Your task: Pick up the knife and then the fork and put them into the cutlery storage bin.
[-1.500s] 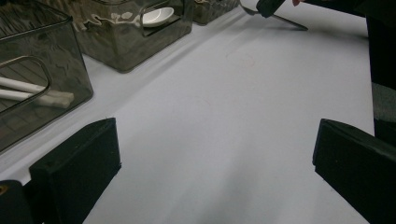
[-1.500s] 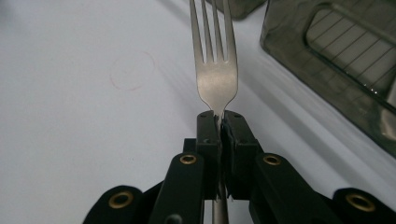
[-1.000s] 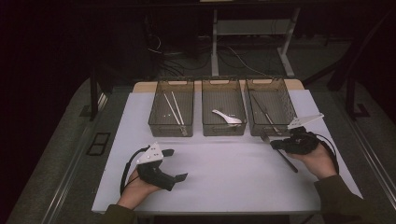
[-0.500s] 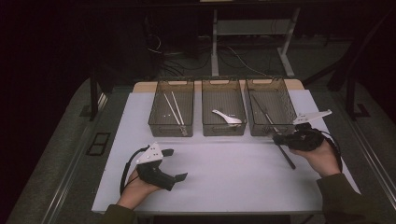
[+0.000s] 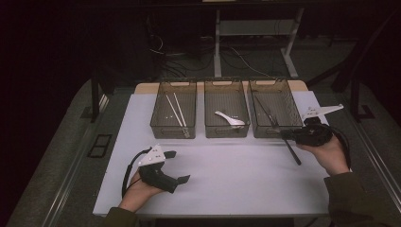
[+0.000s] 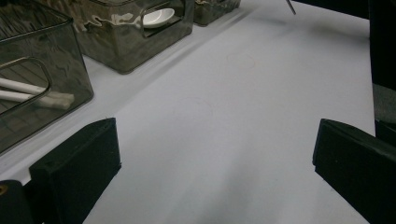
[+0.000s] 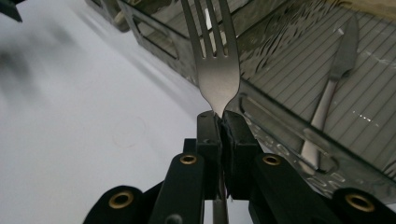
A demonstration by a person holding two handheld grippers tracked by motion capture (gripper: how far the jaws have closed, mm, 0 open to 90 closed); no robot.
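- Here the right gripper [image 7: 219, 122] is clenched on a fork [image 7: 215, 70]: the right gripper view shows both black jaws pressed on the fork's neck, with four prongs rising beyond them toward the wall of the right-hand bin [image 7: 299, 126].
- The high view shows less of that grip; there the right gripper [image 5: 289, 135] sits just in front of the right bin [image 5: 295, 124], and the fork's handle [image 5: 292, 150] slants down from it toward the person over the white table top [image 5: 236, 175].
- The right gripper view also shows a knife [image 7: 334, 79] lying on the ribbed floor of that bin; from above it is a thin dark line [image 5: 265, 109].
- The left gripper [image 5: 177, 166] rests low on the table near the front left corner, jaws spread and holding nothing.
- The left gripper view confirms this: bare white surface lies between the two black jaws.
- That view looks across to the left bin and its chopsticks [image 6: 32, 93], and to the middle bin with a white spoon [image 6: 156, 17].
- Count from above: three clear bins in a row at the far edge, the left bin [image 5: 156, 124], the middle bin [image 5: 227, 132] and the right bin.
- Two white chopsticks [image 5: 176, 111] lie in the left bin, one spoon [image 5: 229, 119] in the middle, one knife in the right.
- One fork, two grippers, two hands.
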